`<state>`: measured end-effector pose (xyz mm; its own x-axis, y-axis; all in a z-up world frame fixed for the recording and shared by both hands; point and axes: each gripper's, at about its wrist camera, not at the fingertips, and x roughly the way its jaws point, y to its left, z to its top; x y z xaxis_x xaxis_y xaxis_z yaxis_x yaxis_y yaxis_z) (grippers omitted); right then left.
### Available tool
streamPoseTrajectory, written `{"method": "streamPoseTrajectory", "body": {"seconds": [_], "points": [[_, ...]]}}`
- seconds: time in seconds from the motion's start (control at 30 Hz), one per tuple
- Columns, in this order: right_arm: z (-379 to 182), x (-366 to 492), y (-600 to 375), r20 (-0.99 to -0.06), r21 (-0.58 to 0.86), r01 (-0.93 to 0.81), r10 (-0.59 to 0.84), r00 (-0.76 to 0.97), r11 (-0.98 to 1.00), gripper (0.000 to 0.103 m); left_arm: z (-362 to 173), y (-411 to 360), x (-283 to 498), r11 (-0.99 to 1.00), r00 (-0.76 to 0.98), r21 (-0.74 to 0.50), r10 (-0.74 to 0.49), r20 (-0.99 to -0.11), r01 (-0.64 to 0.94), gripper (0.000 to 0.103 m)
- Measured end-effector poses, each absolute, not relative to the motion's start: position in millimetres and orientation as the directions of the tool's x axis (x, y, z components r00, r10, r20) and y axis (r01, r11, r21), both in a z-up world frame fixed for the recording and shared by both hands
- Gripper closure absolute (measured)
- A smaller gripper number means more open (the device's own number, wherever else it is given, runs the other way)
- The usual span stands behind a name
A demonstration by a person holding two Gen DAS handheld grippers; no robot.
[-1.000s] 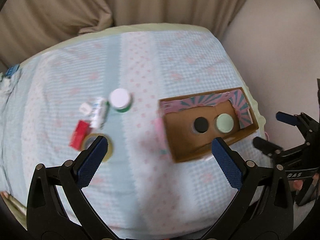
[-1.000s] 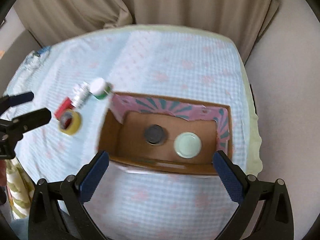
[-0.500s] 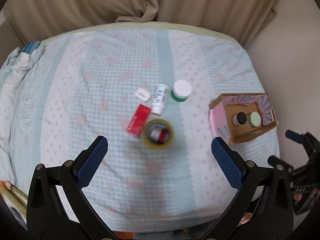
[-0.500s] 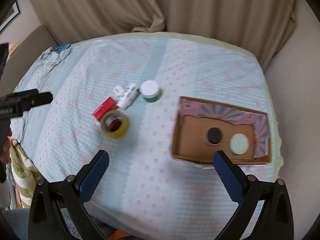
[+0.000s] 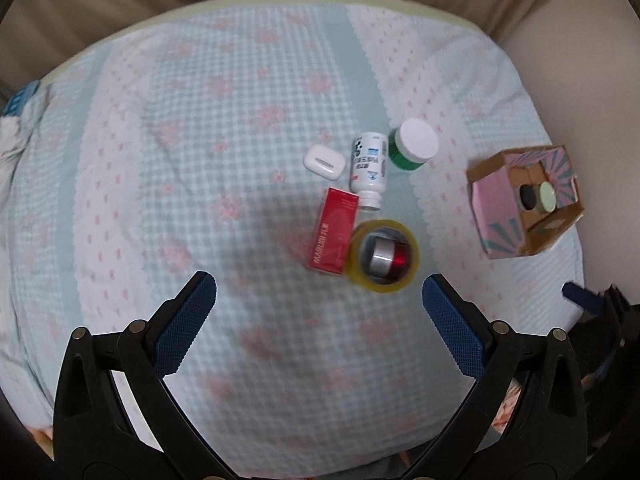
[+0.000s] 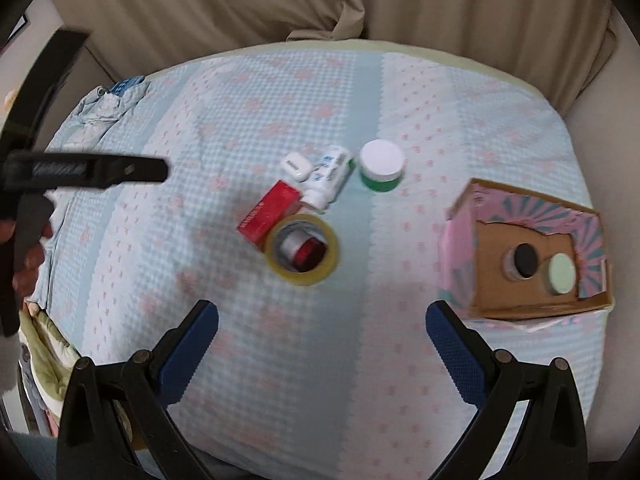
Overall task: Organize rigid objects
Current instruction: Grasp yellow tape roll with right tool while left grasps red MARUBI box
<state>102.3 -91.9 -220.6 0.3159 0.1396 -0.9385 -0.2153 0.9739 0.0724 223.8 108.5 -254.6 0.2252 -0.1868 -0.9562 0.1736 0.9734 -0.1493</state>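
Note:
A cluster lies mid-table: a yellow tape roll (image 5: 384,255) with a silver-and-red cylinder inside it, a red box (image 5: 334,231), a white bottle (image 5: 368,169) on its side, a white earbud case (image 5: 324,159) and a green jar with a white lid (image 5: 413,149). The same tape roll (image 6: 302,249), red box (image 6: 269,210) and green jar (image 6: 381,171) show in the right wrist view. A cardboard box (image 5: 527,205) at the right holds a black-lidded and a pale-green-lidded jar (image 6: 559,274). My left gripper (image 5: 319,312) and right gripper (image 6: 322,340) are open, empty, near the front edge.
The table (image 5: 224,128) has a light blue checked cloth with pink spots. Beige curtains (image 6: 248,4) hang behind it. A crumpled blue cloth (image 6: 108,100) lies at the far left. The cardboard box (image 6: 532,252) stands near the right edge.
Both views have swung left and back: the object cluster now sits centred, the cardboard box has shifted to the right. Both grippers stay open and empty.

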Motion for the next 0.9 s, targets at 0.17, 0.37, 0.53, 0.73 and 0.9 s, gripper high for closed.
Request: {"method": "streamPoseTrajectory", "body": {"seconds": [0.17, 0.37, 0.53, 0.73, 0.9], "points": [[-254.6, 110.9, -72.2, -0.946, 0.073, -0.219, 0.137, 0.295, 0.973, 0.000, -293.5, 99.2, 259.5, 0.964, 0.141, -0.169, -0.200, -0.970, 0.207, 0.000], [-304.7, 127.9, -64.3, -0.949, 0.078, -0.216, 0.138, 0.282, 0.973, 0.000, -348.7, 68.8, 292.7, 0.950, 0.029, -0.147, -0.161, -0.987, 0.274, 0.004], [-352.3, 142.5, -58.8, -0.964, 0.074, -0.216, 0.125, 0.235, 0.974, 0.000, -391.2, 43.9, 310.6, 0.933, -0.038, -0.108, -0.101, -0.994, 0.342, 0.006], [-393.9, 153.4, -58.7, -0.970, 0.124, -0.187, 0.159, 0.186, 0.974, 0.000, -437.9, 31.1, 330.5, 0.937, -0.114, -0.104, -0.069, -0.991, 0.334, 0.015], [-410.9, 164.2, -61.2, -0.971, 0.132, -0.144, 0.157, 0.178, 0.981, 0.000, -455.1, 33.4, 341.2, 0.947, -0.132, -0.100, -0.061, -0.989, 0.307, 0.021]]}}
